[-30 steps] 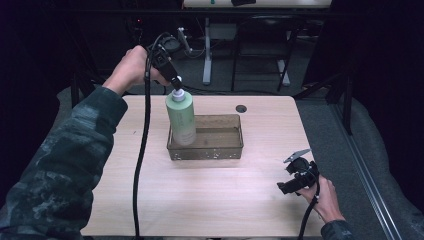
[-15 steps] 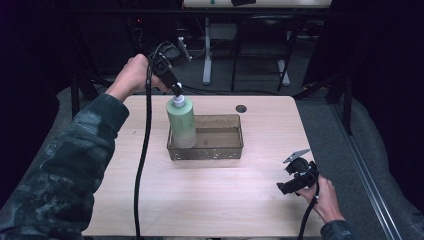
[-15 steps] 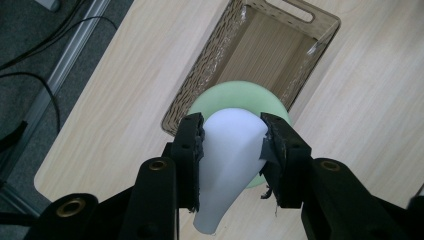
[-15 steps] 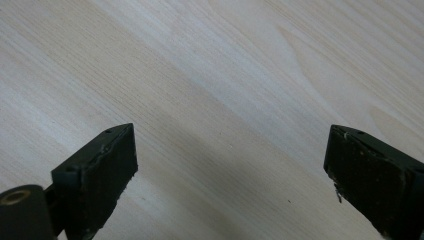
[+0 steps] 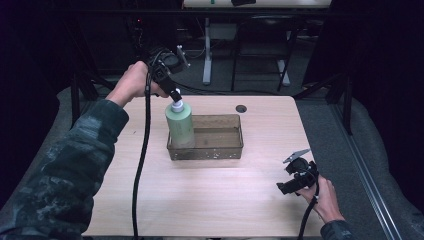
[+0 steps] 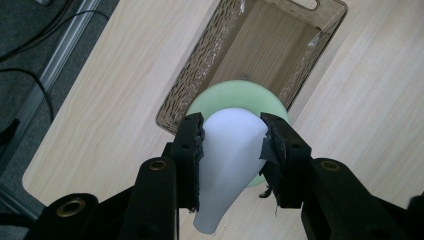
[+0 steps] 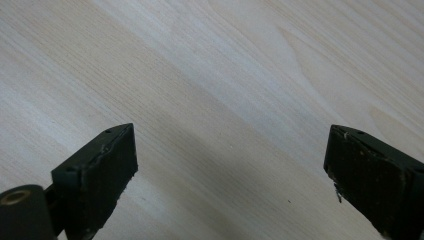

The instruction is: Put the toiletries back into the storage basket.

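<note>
A pale green bottle [image 5: 180,125] with a white pump top [image 5: 177,104] stands upright at the left end of a clear brownish bin [image 5: 220,150] on the wooden table [image 5: 200,200]. My left gripper [image 5: 172,92] comes down from above and is shut on the white pump top [image 6: 232,150], whose sides its two jaws press; the green bottle body [image 6: 235,92] shows beneath. The bin [image 6: 210,65] stretches away under the bottle. My right gripper [image 5: 295,182] rests low near the table's front right corner, open, with bare wood between its fingers [image 7: 100,170].
A small dark round hole [image 5: 241,108] sits in the table behind the bin. A black cable [image 5: 142,150] hangs from the left gripper across the table's left side. Dark floor, metal table legs [image 5: 207,50] and cables lie beyond the far edge.
The left hand and gripper have shifted slightly toward the far left with the pump top held; the bottle stays upright in the bin. The right gripper has not moved.
</note>
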Available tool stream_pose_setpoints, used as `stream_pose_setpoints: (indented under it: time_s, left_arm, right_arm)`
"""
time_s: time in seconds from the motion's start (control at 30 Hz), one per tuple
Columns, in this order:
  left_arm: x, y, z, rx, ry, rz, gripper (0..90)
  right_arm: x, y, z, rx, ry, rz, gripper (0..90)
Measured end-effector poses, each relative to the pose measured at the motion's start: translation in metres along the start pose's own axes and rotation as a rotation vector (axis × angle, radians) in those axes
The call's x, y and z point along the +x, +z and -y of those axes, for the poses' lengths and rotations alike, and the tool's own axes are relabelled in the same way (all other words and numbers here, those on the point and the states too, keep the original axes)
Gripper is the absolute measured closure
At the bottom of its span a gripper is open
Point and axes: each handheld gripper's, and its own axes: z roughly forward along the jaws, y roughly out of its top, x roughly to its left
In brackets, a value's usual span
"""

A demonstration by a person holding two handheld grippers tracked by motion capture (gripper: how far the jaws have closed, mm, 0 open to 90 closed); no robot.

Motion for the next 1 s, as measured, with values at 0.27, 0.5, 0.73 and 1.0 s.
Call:
stream_pose_setpoints:
  time_s: [0.27, 0.5, 0.73, 1.0]
  left_arm:
    - [0.0, 0.006, 0.004, 0.007, 0.0, -0.001, 62.7]
    - [-0.001, 0.013, 0.006, 0.028, 0.016, 0.009, 62.7]
    - [-0.001, 0.016, 0.007, 0.044, 0.015, 0.014, 62.7]
    - [-0.001, 0.022, 0.007, 0.067, 0.026, 0.021, 62.7]
  right_arm:
    - [-0.001, 0.0, 0.0, 0.0, 0.0, -0.001, 6.3]
    - [0.0, 0.0, 0.0, 0.0, 0.0, -0.001, 6.3]
    - [-0.001, 0.0, 0.001, -0.002, -0.005, 0.003, 6.3]
    - [0.0, -0.002, 0.001, -0.007, -0.01, 0.006, 6.3]
